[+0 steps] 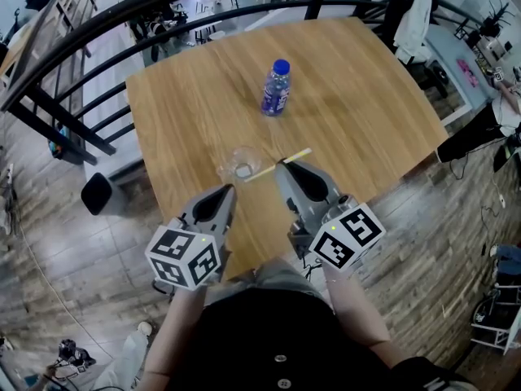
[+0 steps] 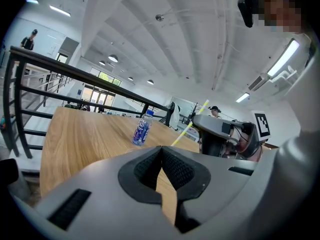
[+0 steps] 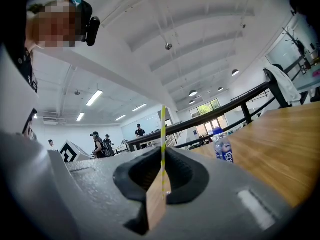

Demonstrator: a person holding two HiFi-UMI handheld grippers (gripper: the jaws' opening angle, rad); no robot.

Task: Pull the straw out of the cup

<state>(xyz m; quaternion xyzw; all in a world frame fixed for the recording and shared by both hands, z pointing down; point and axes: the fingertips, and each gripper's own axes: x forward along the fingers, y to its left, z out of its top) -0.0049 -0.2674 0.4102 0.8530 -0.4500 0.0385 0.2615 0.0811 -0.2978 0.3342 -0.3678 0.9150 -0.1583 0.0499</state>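
Wooden planks floor an open hall, where a light wooden table [image 1: 366, 104] stands against a black railing [image 1: 98, 39]. Both of the person's forearms reach over the table's near edge, side by side. Each ends in a grey gripper with its marker cube [image 1: 186, 257] nearest the body.

The right gripper [image 1: 281, 166] is held about level, and its jaws are clenched on the yellow-and-white striped straw [image 1: 295, 156]. In the right gripper view the straw stands straight up between the pads. The left gripper [image 1: 231, 190] tips slightly downward just left of it, its jaws pressed together at the tips with nothing between them.

A clear cup [image 1: 242, 164] sits a little in from the near edge, left of its middle and just ahead of the left gripper's tip. The straw slants from the right jaws down toward the cup's rim. Whether its lower end is inside the cup cannot be made out.

A plastic bottle [image 1: 277, 88] with a blue cap and blue label stands upright near the middle of the table, well apart from the cup (its print is too small to read). A black bin [image 1: 96, 192] sits on the floor off the left edge, and a white jacket [image 1: 415, 6] hangs beyond the far right corner. Several people [image 3: 95, 144] stand far off in the right gripper view.
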